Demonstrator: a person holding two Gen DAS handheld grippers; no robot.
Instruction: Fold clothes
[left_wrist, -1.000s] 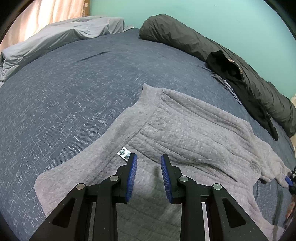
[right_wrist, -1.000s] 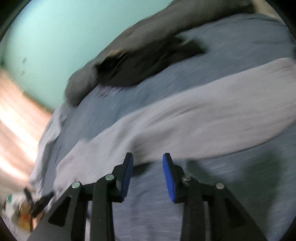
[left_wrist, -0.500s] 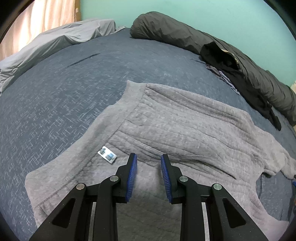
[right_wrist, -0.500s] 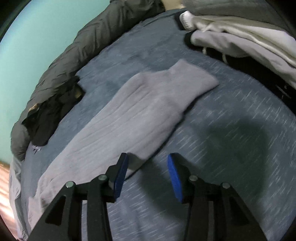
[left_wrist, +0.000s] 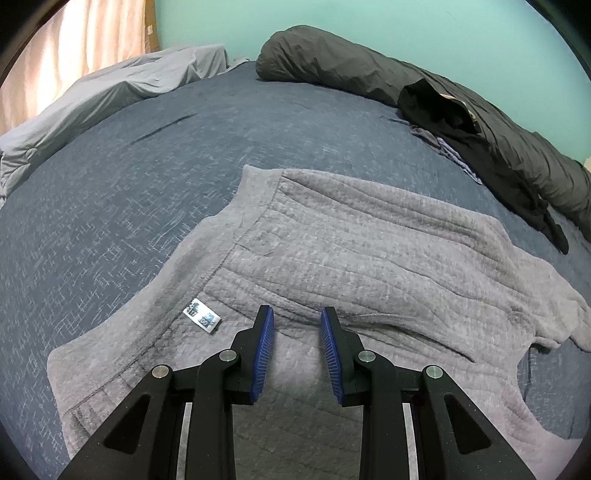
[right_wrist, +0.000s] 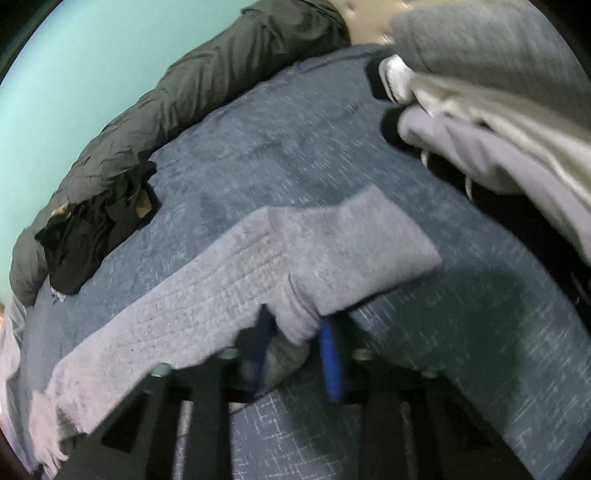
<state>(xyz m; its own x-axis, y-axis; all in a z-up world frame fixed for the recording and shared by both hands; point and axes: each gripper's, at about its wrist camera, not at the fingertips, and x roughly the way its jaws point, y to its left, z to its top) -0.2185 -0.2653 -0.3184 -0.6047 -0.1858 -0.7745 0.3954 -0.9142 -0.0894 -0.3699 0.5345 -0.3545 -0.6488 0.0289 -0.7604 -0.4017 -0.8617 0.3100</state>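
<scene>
While the grey ribbed garment lay spread flat on the blue bedspread, its long axis was seen to run from the waistband end, near the left gripper, across the bed to the leg end, where the right gripper was placed. The left gripper was held just above the cloth with its blue pads parted and nothing between them, the white label lying just beside its left finger. In the right wrist view the edge of the leg, close to the cuff, was seen bunched between the right gripper's pads (the frame was blurred, so whether the jaws were fully clamped or only closing on the cloth could not be told with certainty). The right gripper was therefore judged the nearer to the free end, and any fold along the long axis would be expected to carry that end toward the waistband. No container was visible; a dark rolled quilt with a black garment on it lay along the far edge by the wall, a pale grey blanket lay at the far left corner, and a heap of light clothes lay beyond the cuff, well apart from the garment.
</scene>
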